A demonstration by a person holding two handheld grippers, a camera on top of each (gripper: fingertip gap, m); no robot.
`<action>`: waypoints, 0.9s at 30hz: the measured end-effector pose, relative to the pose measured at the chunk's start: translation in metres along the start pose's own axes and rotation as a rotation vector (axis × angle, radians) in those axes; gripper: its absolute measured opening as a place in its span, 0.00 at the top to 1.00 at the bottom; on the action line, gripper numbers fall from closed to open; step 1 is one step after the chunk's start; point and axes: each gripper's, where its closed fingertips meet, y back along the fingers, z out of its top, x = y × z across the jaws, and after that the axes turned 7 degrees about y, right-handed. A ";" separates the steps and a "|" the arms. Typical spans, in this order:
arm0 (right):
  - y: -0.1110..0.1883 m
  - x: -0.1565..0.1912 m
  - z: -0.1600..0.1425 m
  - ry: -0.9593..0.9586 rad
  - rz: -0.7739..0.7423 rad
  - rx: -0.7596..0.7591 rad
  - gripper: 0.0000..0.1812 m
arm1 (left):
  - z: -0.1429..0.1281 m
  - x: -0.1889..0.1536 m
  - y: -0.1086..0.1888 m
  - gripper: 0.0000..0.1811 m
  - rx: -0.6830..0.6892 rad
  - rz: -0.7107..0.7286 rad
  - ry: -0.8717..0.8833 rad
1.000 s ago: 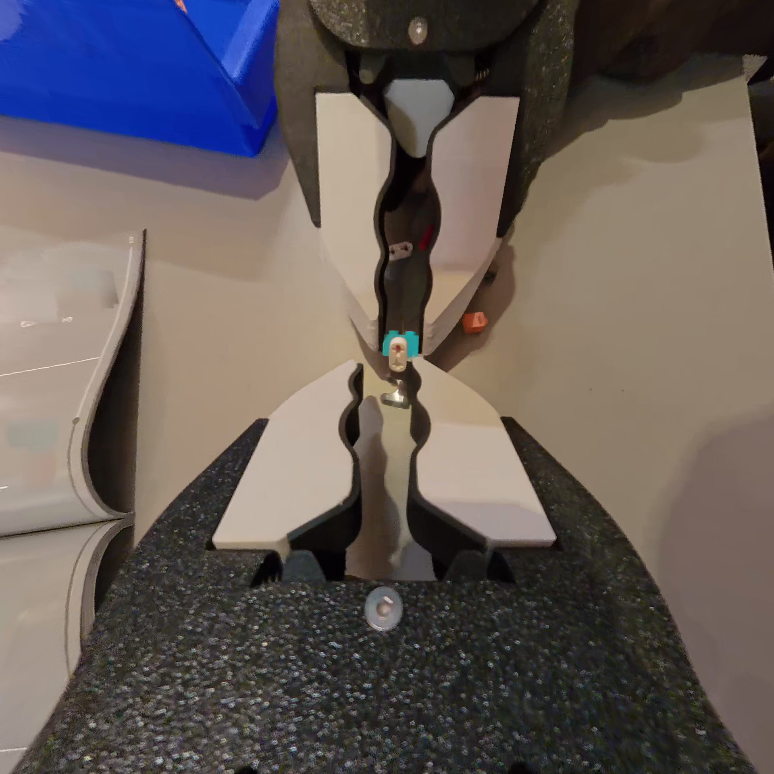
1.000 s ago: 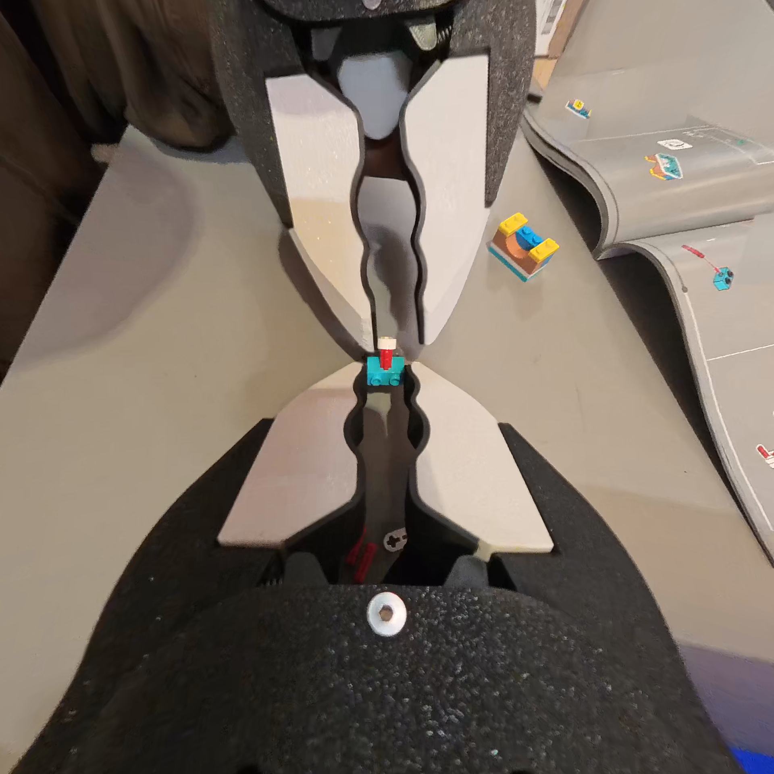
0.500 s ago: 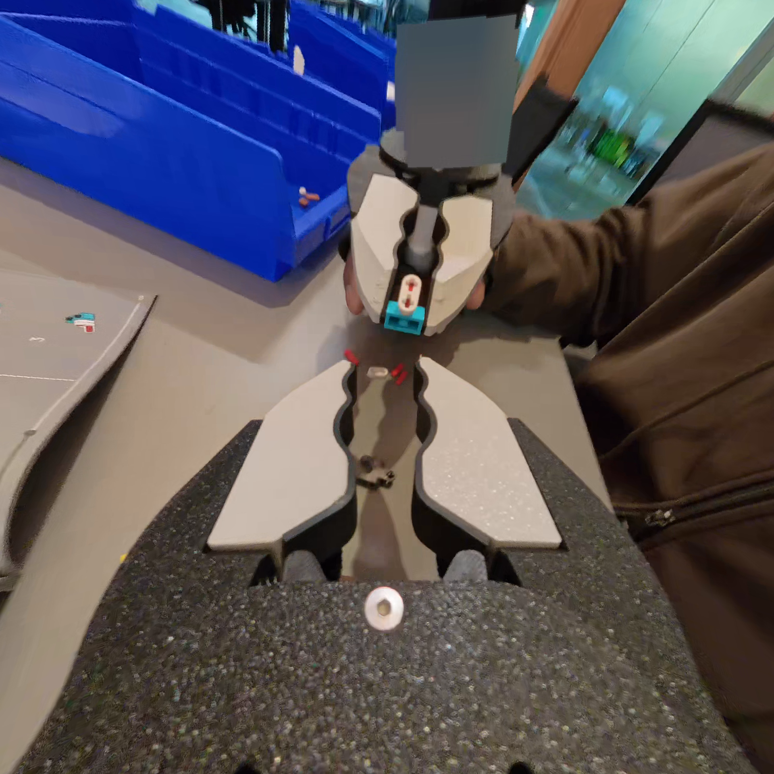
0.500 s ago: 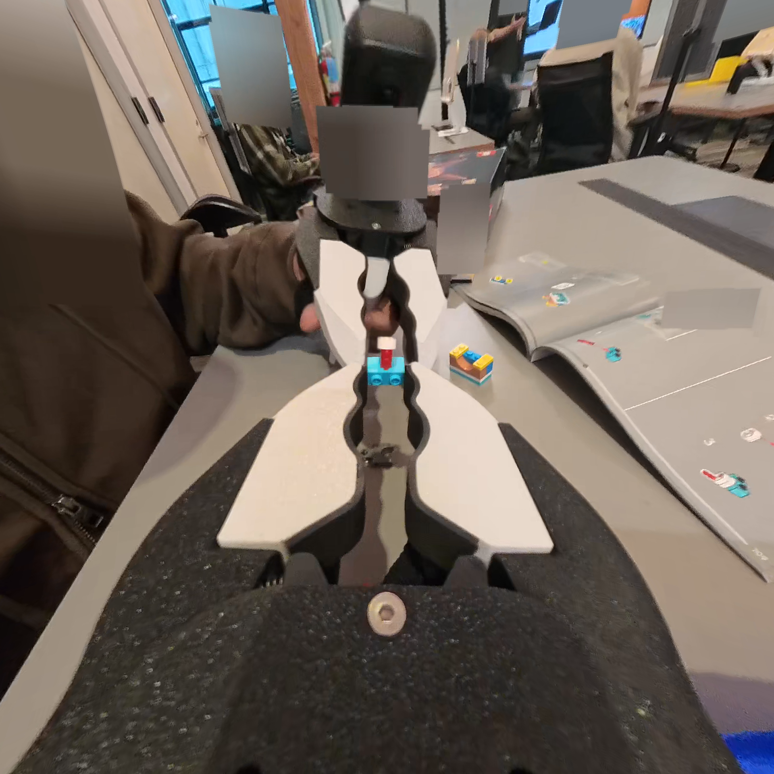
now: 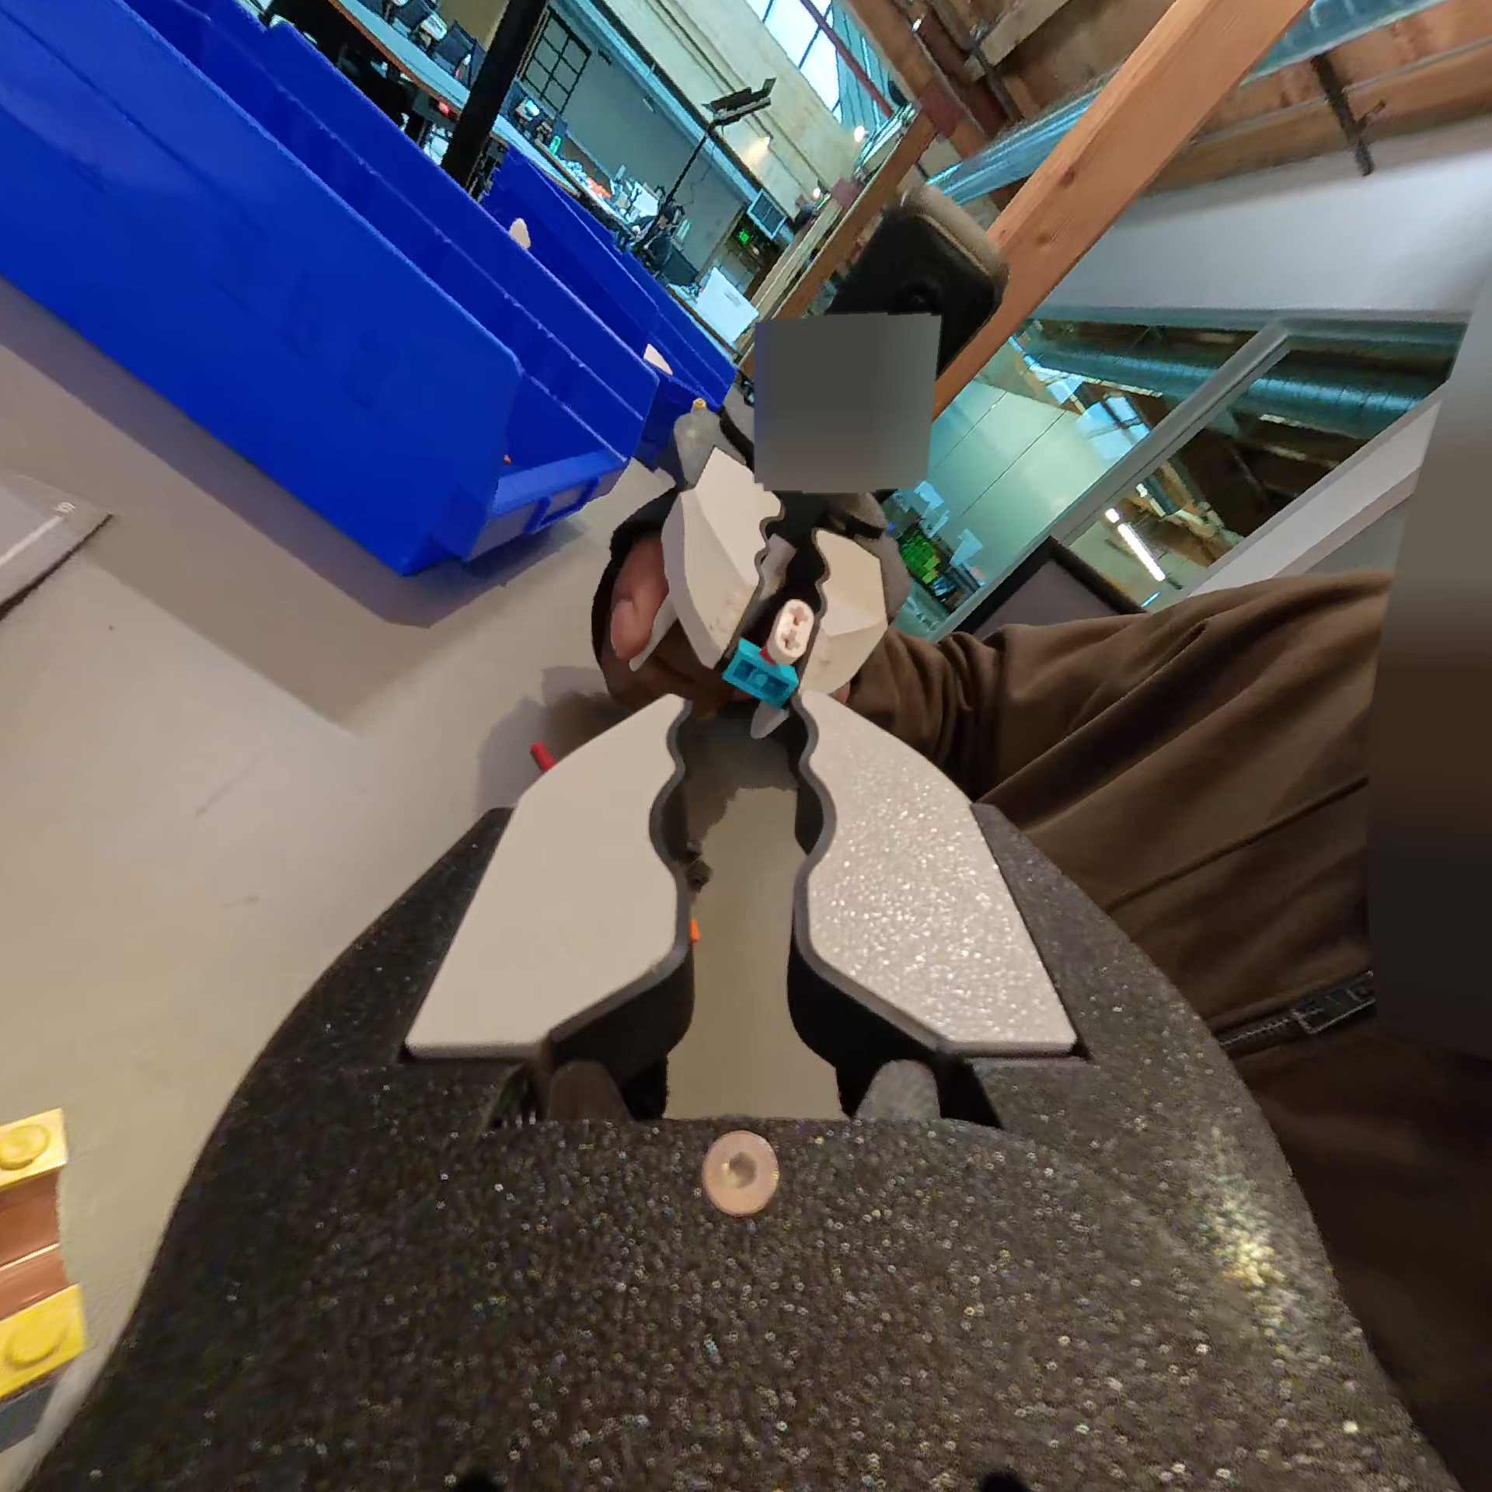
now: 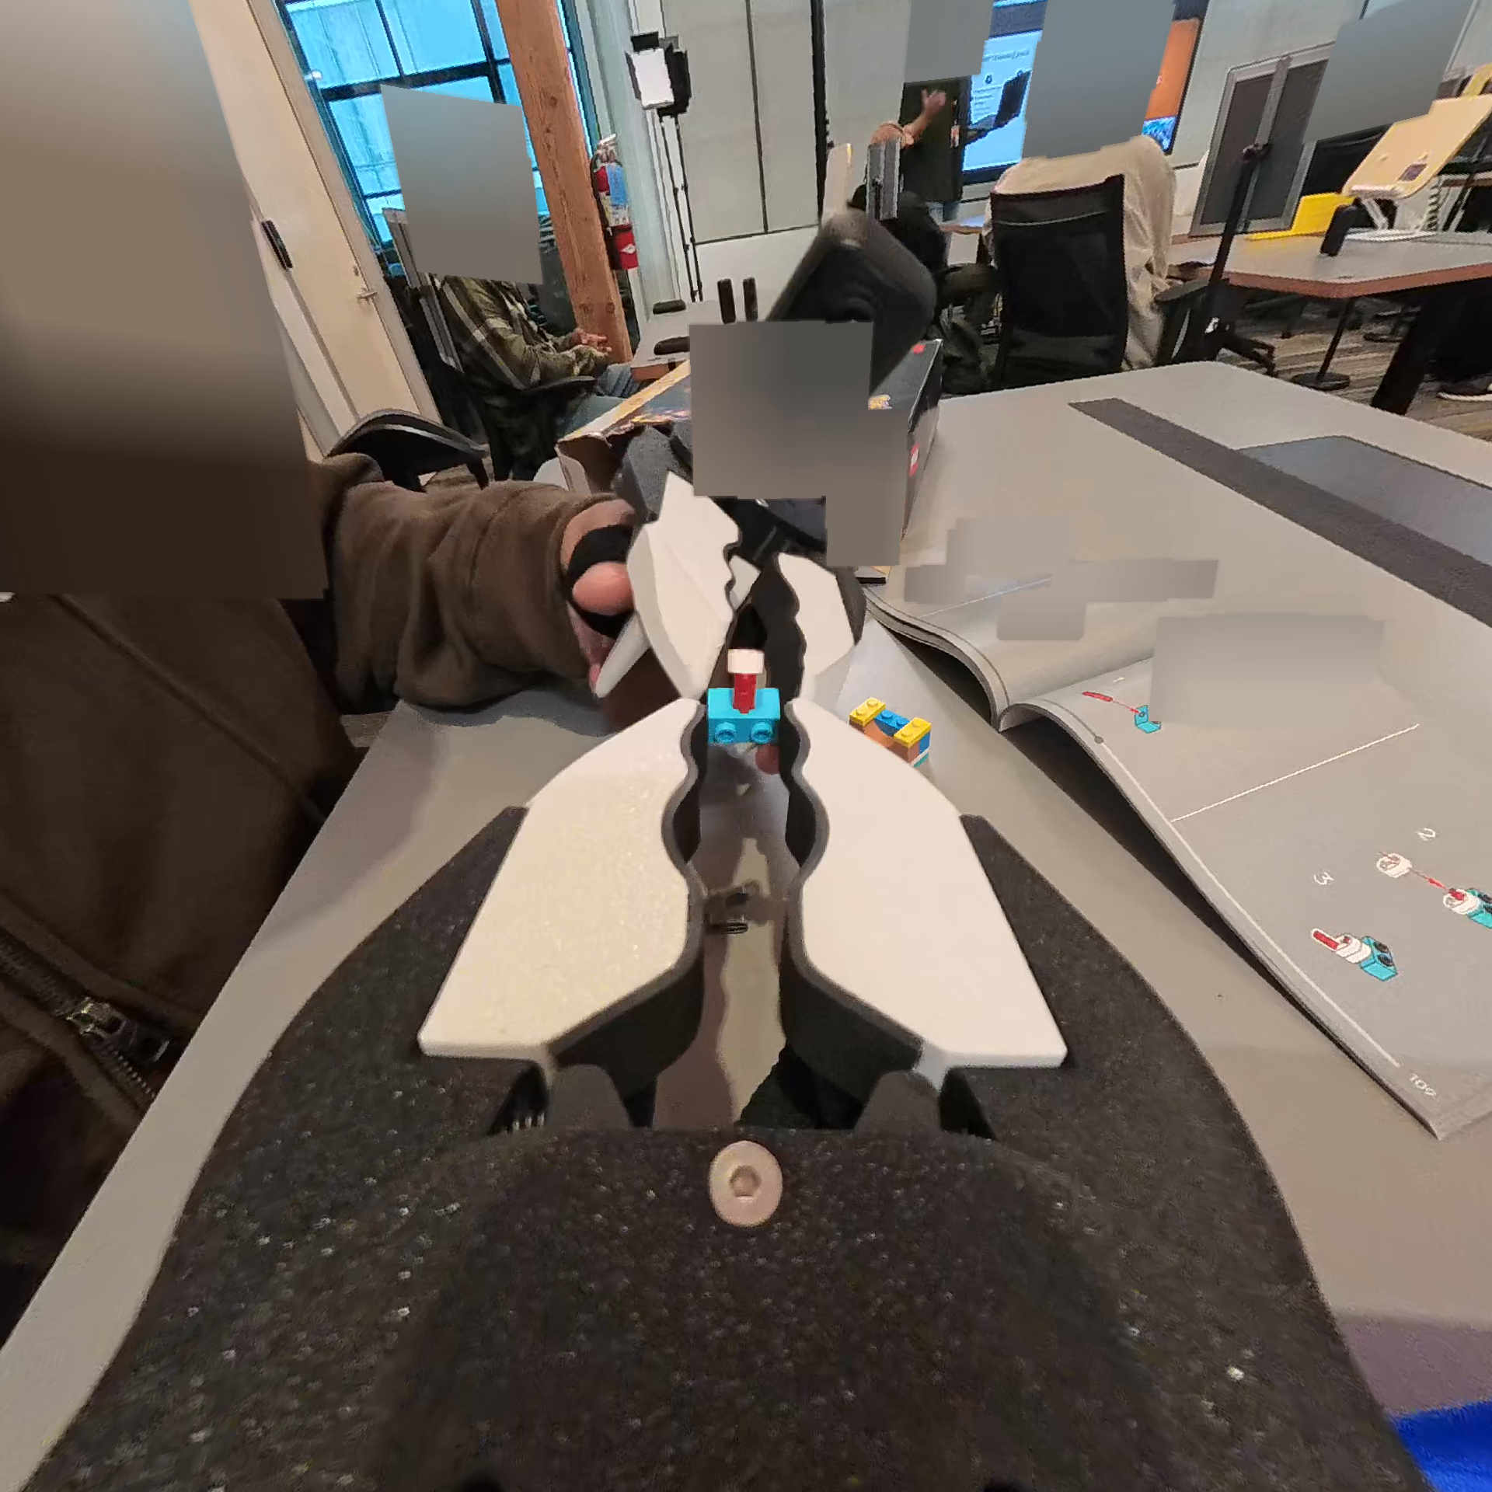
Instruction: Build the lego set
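- A brown sleeve is seen left of the teal brick, ending in the hand that carries the left gripper.
- The left gripper is held moderately wide and empty, just beyond the teal brick and facing it.
- The teal brick is pinched by its ends between the fingertips of the right gripper and held in the air above the table.
- A red pin topped by a white cap stands out of the brick towards the left gripper.
- The step in hand is judged to be the adding of a further part to this small assembly.
- It would be done best if the brick were kept squarely clamped, and any push were made straight along the pin, so that the brick is not twisted out of the fingertips.
- A loose red piece lies on the table near the brick and may be the part wanted; this cannot be told for sure.
- Just right of the brick, a small yellow, blue and orange model rests on the table.
- Farther right, an open instruction booklet is spread flat.
- The table is plain grey and matt; blue bins are ranged along it on the side away from the booklet.
- Behind the brick an open office is seen, with a timber post, chairs, desks and seated people.
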 end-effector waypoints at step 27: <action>-0.009 -0.007 -0.008 0.187 -0.152 0.068 0.90 | 0.006 -0.005 -0.003 0.95 -0.087 -0.122 0.218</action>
